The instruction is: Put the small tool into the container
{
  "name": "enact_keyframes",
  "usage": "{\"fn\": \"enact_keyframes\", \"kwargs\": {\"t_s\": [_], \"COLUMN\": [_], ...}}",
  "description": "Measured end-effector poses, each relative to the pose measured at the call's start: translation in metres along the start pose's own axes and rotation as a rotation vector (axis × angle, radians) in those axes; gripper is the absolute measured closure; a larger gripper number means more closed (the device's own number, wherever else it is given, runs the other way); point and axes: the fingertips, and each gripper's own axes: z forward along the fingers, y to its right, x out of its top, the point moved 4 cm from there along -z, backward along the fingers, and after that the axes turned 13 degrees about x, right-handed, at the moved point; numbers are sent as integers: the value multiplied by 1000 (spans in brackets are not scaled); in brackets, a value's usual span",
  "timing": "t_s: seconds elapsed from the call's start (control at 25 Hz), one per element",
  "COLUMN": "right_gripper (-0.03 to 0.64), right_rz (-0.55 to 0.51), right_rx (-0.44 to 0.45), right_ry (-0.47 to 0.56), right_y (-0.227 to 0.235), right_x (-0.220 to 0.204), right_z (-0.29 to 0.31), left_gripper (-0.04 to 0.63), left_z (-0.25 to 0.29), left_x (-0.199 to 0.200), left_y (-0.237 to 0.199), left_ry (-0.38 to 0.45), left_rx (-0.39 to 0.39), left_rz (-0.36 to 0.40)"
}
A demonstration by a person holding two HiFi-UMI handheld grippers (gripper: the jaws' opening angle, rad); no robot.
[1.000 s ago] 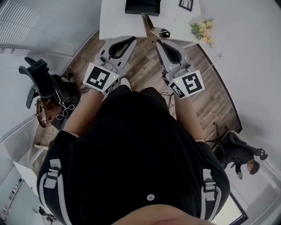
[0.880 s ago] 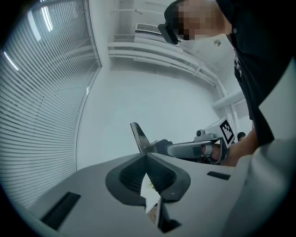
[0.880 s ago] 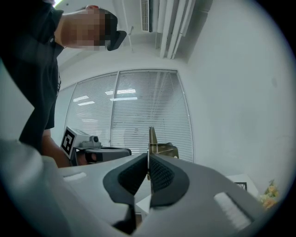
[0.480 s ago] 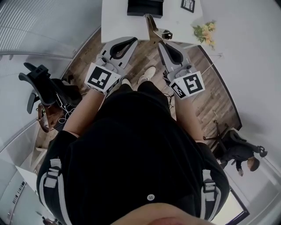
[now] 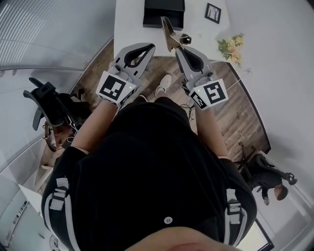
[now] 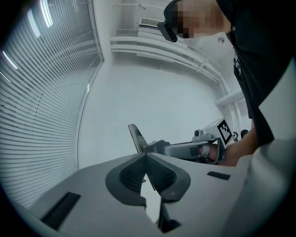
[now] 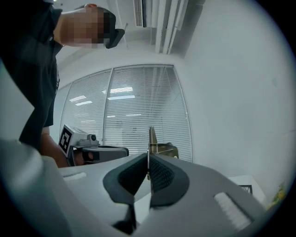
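The room reads as an office. A white rectangular table stands on a brown wood-plank floor, with a black swivel office chair at the left and another black chair at the right. White slatted blinds cover tall glazed walls. A small black-framed picture lies on the table.

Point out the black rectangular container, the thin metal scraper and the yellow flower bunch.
black rectangular container (image 5: 152,20): head view, its front wall.
thin metal scraper (image 5: 168,34): head view, middle of blade.
yellow flower bunch (image 5: 229,42): head view, the blossoms.
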Motion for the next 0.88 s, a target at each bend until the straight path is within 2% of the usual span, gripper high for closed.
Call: {"fn": "enact_keyframes", "kwargs": {"t_s": [0.24,0.36,0.88], "right_gripper": [601,601,601], "right_rz": [10,14,43], "right_rx": [10,16,51], "right_ry": [-5,-11,-12], "right_y": [42,63,145], "right_x": [-1,-1,-7], "right_z": [6,7,9], "left_gripper": [588,587,587], "left_z": [39,59,135], "left_x": [-1,-5,-11], "left_y": [-8,-10,-21], "left_ry": [-4,-26,-59], "left_rx": [14,12,55], "left_rz": [-18,2,5]}}
